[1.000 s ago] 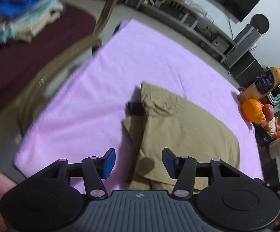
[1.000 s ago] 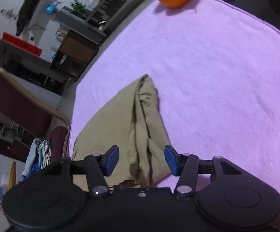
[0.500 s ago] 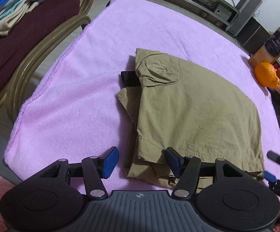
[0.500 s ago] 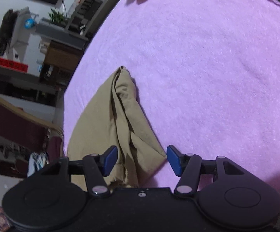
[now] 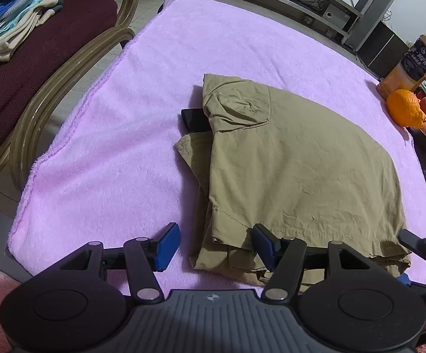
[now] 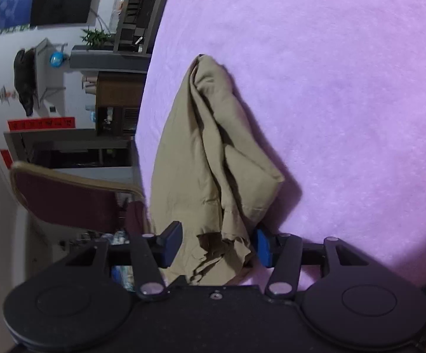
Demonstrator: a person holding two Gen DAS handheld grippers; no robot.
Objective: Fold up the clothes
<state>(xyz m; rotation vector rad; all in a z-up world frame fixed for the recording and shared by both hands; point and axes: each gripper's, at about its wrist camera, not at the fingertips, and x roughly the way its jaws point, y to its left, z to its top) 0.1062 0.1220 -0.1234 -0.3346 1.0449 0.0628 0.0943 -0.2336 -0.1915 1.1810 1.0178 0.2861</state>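
Pink blanket (image 5: 242, 44), khaki garment (image 5: 301, 161), labelled juice bottle (image 5: 416, 58)

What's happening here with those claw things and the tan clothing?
A person holding a claw in each hand is folding a khaki garment spread on a pink blanket. The left claw sits open at the garment's near corner, gripping nothing. The right claw has the bunched edge of the cloth between its pads and has just been closing, but is not clearly pinching yet.
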